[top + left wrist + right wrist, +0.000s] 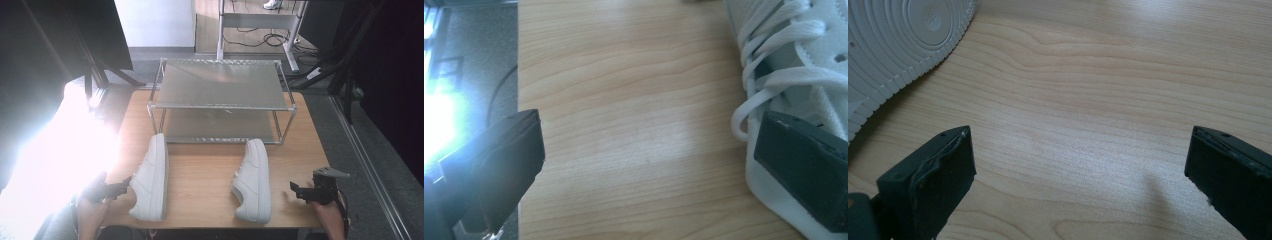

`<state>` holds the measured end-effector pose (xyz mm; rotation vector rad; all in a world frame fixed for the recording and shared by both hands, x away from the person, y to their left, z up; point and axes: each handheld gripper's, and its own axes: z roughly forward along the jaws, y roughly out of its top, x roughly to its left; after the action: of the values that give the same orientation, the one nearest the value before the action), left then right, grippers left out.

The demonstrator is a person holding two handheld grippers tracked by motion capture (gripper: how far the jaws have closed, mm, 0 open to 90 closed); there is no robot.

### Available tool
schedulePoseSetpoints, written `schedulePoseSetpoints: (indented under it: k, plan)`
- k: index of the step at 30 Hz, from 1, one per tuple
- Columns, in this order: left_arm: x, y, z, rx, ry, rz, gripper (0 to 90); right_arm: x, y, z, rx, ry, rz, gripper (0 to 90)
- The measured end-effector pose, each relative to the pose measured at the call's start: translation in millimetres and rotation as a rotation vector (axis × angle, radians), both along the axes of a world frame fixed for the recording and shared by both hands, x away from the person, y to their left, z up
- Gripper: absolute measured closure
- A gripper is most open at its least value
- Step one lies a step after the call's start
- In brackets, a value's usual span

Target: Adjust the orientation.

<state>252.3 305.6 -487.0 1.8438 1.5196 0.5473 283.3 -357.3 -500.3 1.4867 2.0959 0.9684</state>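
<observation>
White shoes lie on my table: the left shoe (pixel 150 176) near the front edge, the right shoe (pixel 253 180) well apart. My left tool (pixel 121 188), spread, meets the left shoe; my right tool (pixel 294 189), spread, hovers over bare wood.

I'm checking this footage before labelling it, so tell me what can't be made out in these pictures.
- High view: glare washes out the table edge left of the left gripper.
- High view: the rack top hides most of its lower shelf.
- Right gripper view: the right shoe is cut off by the frame edge.
</observation>
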Motion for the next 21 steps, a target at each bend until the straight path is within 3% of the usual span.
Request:
schedulePoseSetpoints:
  k: [10, 19, 21]
  plan:
    - [1.9, -14.9, 11.1, -0.055, -0.046, -0.044, 0.1, 0.5, 0.2, -0.9, 0.003, 0.004, 0.005, 0.9]
    - [8.3, -42.7, 16.0, -0.029, -0.048, -0.123, 0.0, 0.6, -0.5, -1.2, 0.007, 0.013, 0.009, 1.3]
    - [9.1, -46.8, 16.4, -0.041, -0.051, -0.138, 0.0, 0.7, -0.4, -1.5, 0.008, 0.014, 0.009, 1.5]
